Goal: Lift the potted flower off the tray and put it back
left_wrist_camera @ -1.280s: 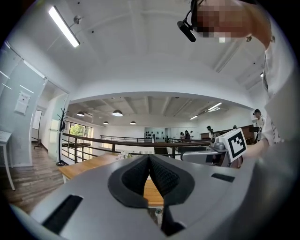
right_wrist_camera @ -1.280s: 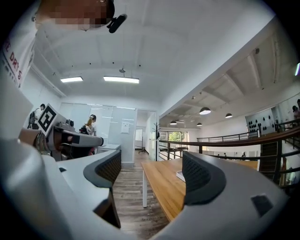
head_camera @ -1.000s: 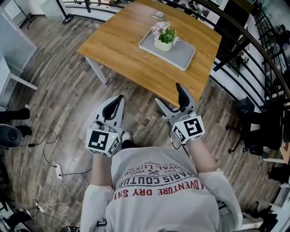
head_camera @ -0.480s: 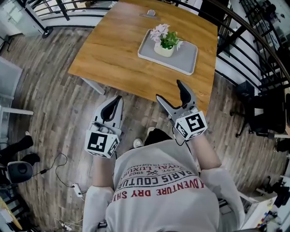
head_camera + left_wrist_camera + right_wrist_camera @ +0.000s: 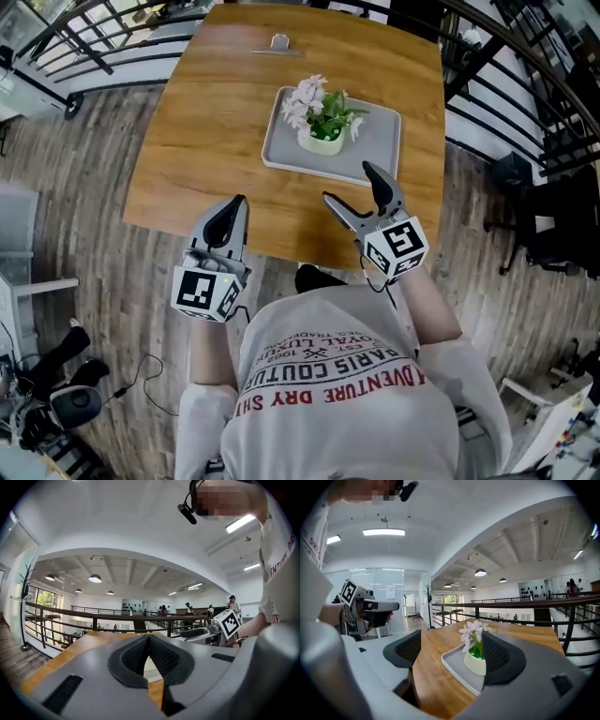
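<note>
My right gripper point(image 5: 347, 182) has its jaws spread wide with nothing between them. It hangs over the near edge of the counter point(image 5: 211, 122), just short of the tray point(image 5: 377, 150). My left gripper point(image 5: 235, 203) has its jaws pressed together and empty, at the counter's near edge and well apart from the tray. The potted flower point(image 5: 322, 124) stands upright on the tray, toward its left half.

The blooms worry me most. The pink petals and green leaves spill over the pale pot's rim, so a grasp taken too high would crush them instead of seating on the pot. The pot looks small, smooth and rounded, so I judge a shallow or off-centre pinch could let it tilt or slip once it leaves the tray. Coming in low has its own risk — a jaw could catch the tray's raised lip and shove the light tray across the wood, and my closed left gripper is in no position to steady it. On the way back, setting the pot on the lip could tip it over.

The counter is bare wood apart from the tray and a small metal clip point(image 5: 278, 42) at the far edge. Around it are a plank floor point(image 5: 94, 225) and a dark railing point(image 5: 525, 84) — an open upper level.
</note>
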`<state>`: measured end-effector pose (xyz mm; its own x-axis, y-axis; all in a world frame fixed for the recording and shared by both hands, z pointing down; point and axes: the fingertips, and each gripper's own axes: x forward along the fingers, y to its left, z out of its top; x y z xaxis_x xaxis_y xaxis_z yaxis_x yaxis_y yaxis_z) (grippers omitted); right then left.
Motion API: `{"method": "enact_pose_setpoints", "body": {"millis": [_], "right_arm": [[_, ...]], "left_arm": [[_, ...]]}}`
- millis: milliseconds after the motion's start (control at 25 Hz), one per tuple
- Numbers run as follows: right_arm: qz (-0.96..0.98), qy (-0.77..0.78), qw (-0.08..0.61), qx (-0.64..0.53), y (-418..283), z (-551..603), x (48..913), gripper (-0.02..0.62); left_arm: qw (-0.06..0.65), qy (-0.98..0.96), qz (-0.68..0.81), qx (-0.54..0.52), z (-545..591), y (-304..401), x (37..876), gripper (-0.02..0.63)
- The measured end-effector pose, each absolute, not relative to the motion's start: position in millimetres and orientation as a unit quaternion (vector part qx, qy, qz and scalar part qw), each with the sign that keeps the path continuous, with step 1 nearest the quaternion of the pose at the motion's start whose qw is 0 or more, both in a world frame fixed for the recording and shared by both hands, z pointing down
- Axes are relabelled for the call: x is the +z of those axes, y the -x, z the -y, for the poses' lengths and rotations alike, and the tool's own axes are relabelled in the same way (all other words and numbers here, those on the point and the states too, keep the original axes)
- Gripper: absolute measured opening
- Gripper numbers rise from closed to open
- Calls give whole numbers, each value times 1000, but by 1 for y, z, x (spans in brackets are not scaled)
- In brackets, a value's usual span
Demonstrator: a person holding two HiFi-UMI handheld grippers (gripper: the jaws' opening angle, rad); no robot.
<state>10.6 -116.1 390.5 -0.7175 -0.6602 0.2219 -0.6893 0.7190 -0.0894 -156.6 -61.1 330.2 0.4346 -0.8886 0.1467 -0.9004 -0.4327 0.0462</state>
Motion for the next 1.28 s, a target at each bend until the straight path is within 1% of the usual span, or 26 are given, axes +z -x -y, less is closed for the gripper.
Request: {"method": "enact_pose_setpoints", "body": {"millis": [280, 440, 640, 760, 1080, 1280], "right_arm": [[918, -347, 154, 113, -33, 190, 455, 419], [928, -298, 202, 98, -28, 197, 500, 427], [929, -271, 233, 99, -20, 214, 535, 441], [931, -260, 235, 105, -15, 229, 546, 444], [948, -209, 211, 112, 14, 243, 557, 481], [958, -178, 199, 107, 27, 245, 557, 491]], "left_arm": [[79, -863, 496, 53, 150, 135, 357, 14], [77, -876, 474, 49, 167, 127, 384, 14], [90, -886, 451, 53, 185, 118, 412, 14], [98, -891, 438, 62, 198, 108, 426, 14], [122, -899, 415, 72, 216, 98, 454, 14], [141, -899, 404, 87, 219, 97, 468, 14]]}}
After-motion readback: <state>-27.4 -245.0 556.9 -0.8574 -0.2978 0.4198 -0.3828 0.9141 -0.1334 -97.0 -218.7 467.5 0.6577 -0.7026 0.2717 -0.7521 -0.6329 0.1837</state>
